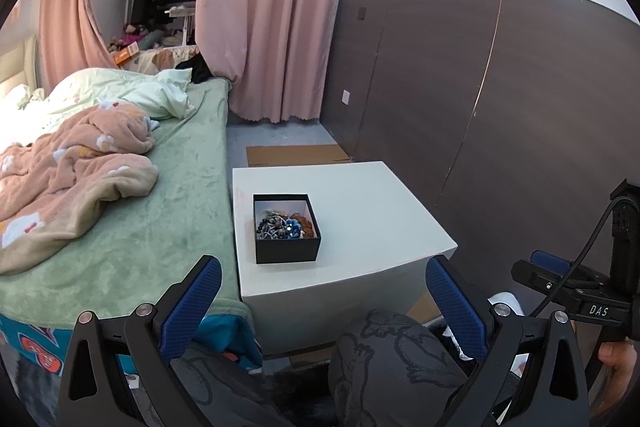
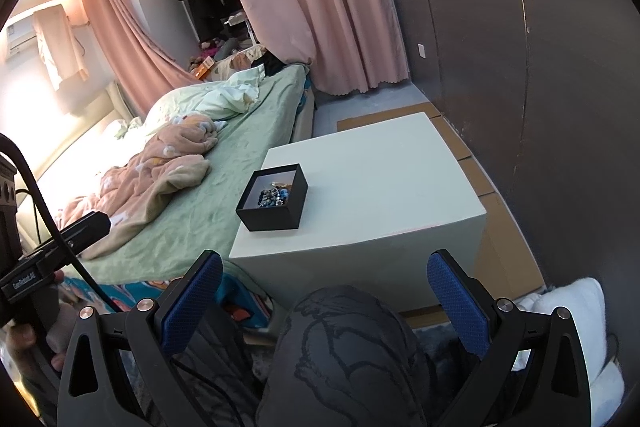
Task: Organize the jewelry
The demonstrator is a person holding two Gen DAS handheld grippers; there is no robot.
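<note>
A black jewelry box (image 1: 286, 229) full of beaded bracelets (image 1: 285, 224) sits on the white surface (image 1: 372, 203) beside the bed (image 1: 188, 187). I hold my left gripper (image 1: 322, 301) and right gripper (image 2: 325, 297) short of it, fingers spread wide and empty.

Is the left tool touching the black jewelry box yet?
Apart. In the left wrist view the left tool hangs open short of the table, with bare white tabletop between it and the black jewelry box.
</note>
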